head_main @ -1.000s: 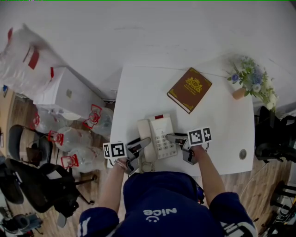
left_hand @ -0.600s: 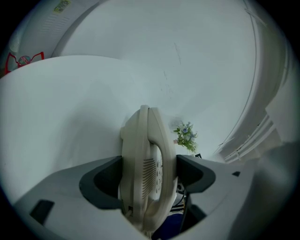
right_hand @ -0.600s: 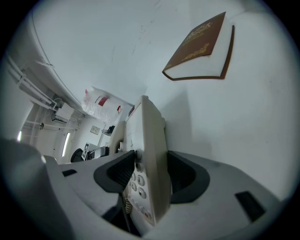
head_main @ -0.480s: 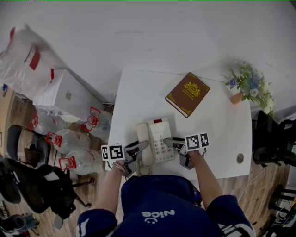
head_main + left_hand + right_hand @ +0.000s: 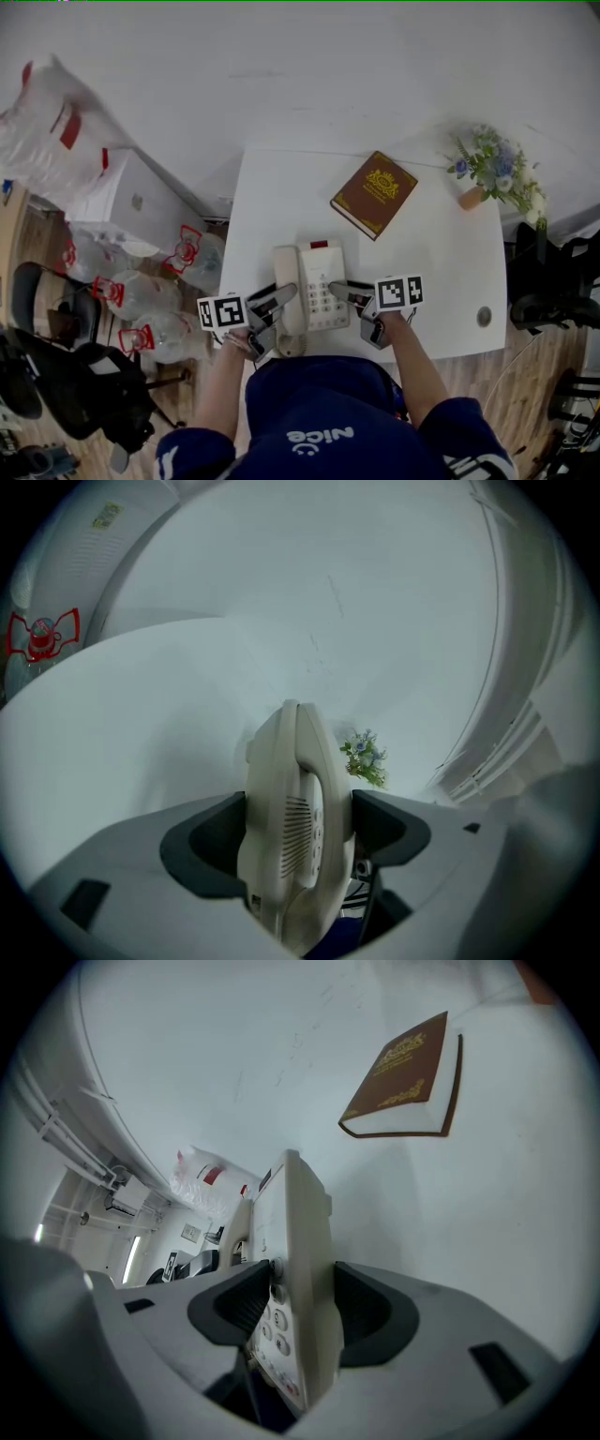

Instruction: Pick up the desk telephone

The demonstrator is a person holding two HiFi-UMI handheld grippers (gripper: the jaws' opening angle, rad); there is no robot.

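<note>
The white table [image 5: 450, 262] takes up the middle of the head view; the brown book [image 5: 375, 192] lies toward its far side, right of centre, and a small pot of flowers [image 5: 492, 169] stands at the far right corner; the desk telephone [image 5: 314, 286] is at the near edge, left of centre, with its handset on the left and its keypad on the right. The left gripper [image 5: 277, 309] is clamped on the telephone's left side, and its own view shows the handset edge [image 5: 298, 817] pressed between both jaws; the right gripper [image 5: 349, 305] is clamped on the right side, its jaws closed on the keypad edge [image 5: 298, 1279], with the book [image 5: 408, 1077] beyond on the table. Against a second ago, both grips look the same; the telephone keeps almost the same place relative to the book, and the whole scene has only slid a little in the head view; whether the telephone is off the table cannot be told.
</note>
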